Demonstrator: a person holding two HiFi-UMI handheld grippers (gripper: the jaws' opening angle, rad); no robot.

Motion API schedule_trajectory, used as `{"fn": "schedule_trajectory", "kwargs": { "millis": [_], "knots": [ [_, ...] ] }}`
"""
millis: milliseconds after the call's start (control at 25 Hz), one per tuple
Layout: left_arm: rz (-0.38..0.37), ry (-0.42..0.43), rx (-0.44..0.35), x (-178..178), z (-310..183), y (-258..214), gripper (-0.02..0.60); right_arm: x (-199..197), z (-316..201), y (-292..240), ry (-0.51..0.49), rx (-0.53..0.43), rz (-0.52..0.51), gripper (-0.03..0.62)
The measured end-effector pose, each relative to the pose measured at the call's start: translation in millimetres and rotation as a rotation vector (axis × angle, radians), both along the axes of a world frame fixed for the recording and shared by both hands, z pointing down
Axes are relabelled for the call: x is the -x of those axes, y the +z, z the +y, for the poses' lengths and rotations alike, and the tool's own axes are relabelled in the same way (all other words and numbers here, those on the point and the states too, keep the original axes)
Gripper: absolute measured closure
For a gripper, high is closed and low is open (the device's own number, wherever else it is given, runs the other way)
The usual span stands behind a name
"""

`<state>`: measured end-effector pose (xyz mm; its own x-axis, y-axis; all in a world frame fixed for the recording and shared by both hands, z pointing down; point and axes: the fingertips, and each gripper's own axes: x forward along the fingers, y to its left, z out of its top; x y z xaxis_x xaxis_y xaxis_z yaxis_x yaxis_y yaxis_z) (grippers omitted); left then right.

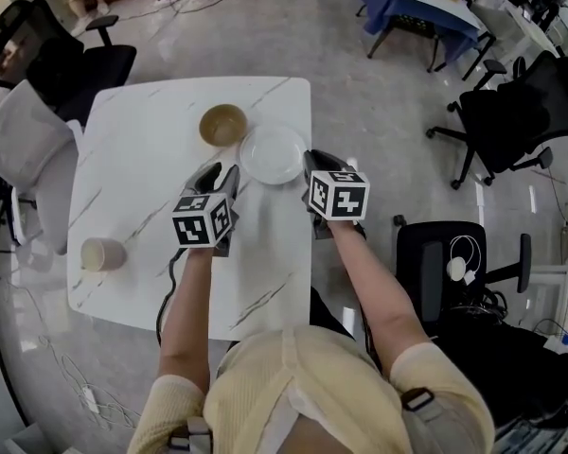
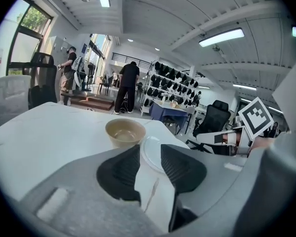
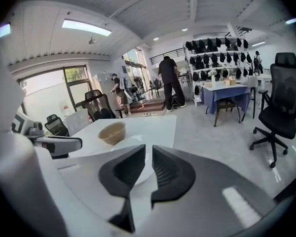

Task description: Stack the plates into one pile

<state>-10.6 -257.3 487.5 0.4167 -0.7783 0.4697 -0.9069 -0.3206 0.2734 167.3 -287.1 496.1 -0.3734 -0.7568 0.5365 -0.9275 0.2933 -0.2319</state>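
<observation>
Plate [image 1: 273, 153]: frame centre, on white table [image 1: 142, 140], just right of the brown bowl [image 1: 222, 125].
Orientation: flat, face up; round, no long axis.
Left gripper [image 2: 149, 154]: jaws spread, empty.
Right gripper [image 3: 148, 157]: jaws narrowly apart, pinching nothing.

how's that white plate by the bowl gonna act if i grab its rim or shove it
The white plate looks thin, rigid and shallow, so it should probably keep its shape when lifted by one edge. Its glossy finish on the smooth table suggests it may slide readily and slip in a pinch. Pushed toward the bowl close beside it, it would likely bump it.
</observation>
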Motion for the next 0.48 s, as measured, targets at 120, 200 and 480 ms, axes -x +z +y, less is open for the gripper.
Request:
{"fn": "schedule_trajectory", "kwargs": {
  "millis": [120, 200, 480],
  "knots": [
    [0.016, -0.019, -0.027, 8.8, 8.8, -11.5, 0.465, 3.5, 11.7, -10.1, -0.007, -0.016, -0.006, 0.554],
    [0.027, -0.023, -0.041, 11.0, 14.0, -17.3, 0.479, 4.0, 18.6, -15.8, -0.009, -0.025, -0.009, 0.56],
    [0.038, -0.017, -0.073, 13.4, 26.1, -30.5, 0.552, 4.5, 41.5, -27.3, -0.009, -0.044, -0.016, 0.581]
  ]
}}
